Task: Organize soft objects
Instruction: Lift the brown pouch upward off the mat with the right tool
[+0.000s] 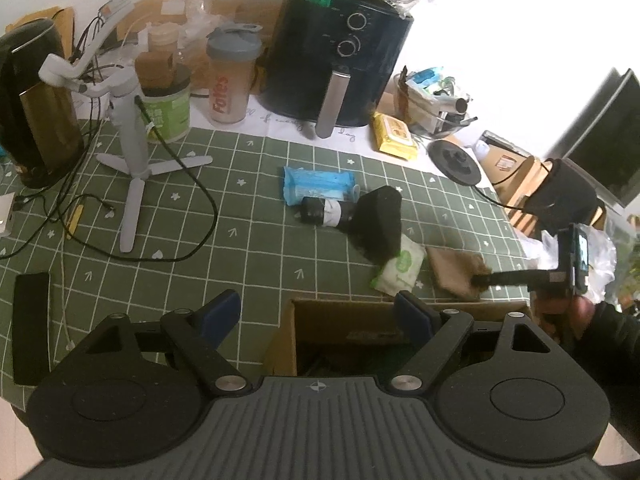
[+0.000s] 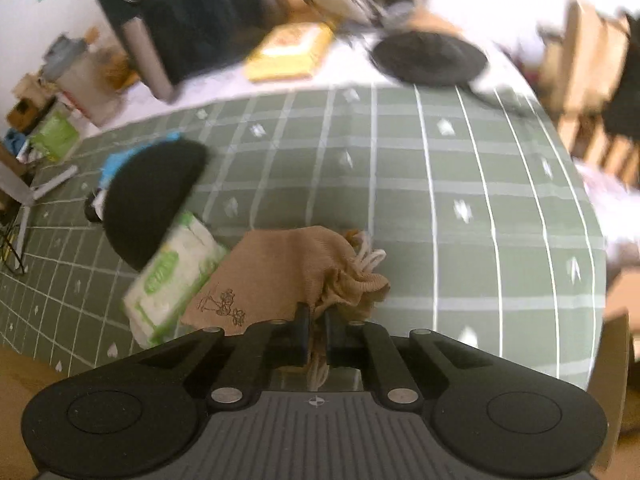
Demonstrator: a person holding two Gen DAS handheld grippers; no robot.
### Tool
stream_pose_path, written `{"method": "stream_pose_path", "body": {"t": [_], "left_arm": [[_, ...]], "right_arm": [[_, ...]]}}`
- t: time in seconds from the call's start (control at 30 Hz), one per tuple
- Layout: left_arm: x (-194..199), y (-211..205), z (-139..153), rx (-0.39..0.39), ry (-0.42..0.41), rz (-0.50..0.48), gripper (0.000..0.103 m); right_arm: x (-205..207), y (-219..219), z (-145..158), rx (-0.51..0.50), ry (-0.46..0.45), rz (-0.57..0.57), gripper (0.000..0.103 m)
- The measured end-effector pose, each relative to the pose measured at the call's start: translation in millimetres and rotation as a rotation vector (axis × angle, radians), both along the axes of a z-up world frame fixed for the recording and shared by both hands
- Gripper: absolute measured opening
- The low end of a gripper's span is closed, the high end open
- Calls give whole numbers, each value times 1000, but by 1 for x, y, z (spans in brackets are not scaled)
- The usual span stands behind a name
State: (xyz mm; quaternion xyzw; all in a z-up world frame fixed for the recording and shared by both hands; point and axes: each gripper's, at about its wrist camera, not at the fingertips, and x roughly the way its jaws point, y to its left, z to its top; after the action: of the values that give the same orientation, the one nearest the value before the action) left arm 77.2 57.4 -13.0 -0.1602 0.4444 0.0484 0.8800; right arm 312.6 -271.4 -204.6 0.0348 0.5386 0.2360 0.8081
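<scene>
My right gripper [image 2: 317, 322] is shut on the gathered neck of a tan drawstring pouch [image 2: 280, 276]; it also shows in the left wrist view [image 1: 456, 272], at the right gripper [image 1: 480, 280]. Beside the pouch lie a white-green tissue pack [image 2: 172, 276] [image 1: 400, 266], a black soft wedge [image 2: 148, 196] [image 1: 380, 220], a black roll [image 1: 324, 210] and a blue packet [image 1: 318, 184]. My left gripper [image 1: 318, 316] is open and empty above the far rim of an open cardboard box [image 1: 340, 332].
Green grid tablecloth [image 1: 248, 248]. At the back stand an air fryer [image 1: 340, 60], shaker bottle [image 1: 230, 80], kettle [image 1: 36, 100], white tripod [image 1: 132, 152] with cables, yellow pack [image 1: 394, 136] and black disc [image 1: 456, 160]. A black phone [image 1: 30, 324] lies at left.
</scene>
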Motion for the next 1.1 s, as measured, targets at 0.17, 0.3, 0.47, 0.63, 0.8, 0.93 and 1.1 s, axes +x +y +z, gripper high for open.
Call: {"method": "stream_pose_path", "body": {"t": [0.17, 0.3, 0.47, 0.63, 0.8, 0.93, 1.1], "left_arm": [[4, 0, 0, 0, -3, -20, 85], [7, 1, 1, 0, -8, -29, 84], [13, 2, -1, 3, -4, -45, 85], [18, 2, 1, 10, -13, -58, 85], [23, 4, 4, 12, -26, -69, 84], [29, 6, 6, 10, -47, -81, 84], [41, 5, 9, 21, -69, -115, 84]], "right_arm": [[-19, -5, 2, -1, -26, 53, 70], [-28, -5, 9, -26, -99, 94, 75], [-22, 15, 3, -44, -169, 247, 78], [-13, 35, -16, -93, -182, 306, 77], [-21, 45, -24, -146, -216, 336, 62], [-21, 40, -22, -133, -204, 293, 15], [-23, 40, -21, -126, -198, 278, 4]]}}
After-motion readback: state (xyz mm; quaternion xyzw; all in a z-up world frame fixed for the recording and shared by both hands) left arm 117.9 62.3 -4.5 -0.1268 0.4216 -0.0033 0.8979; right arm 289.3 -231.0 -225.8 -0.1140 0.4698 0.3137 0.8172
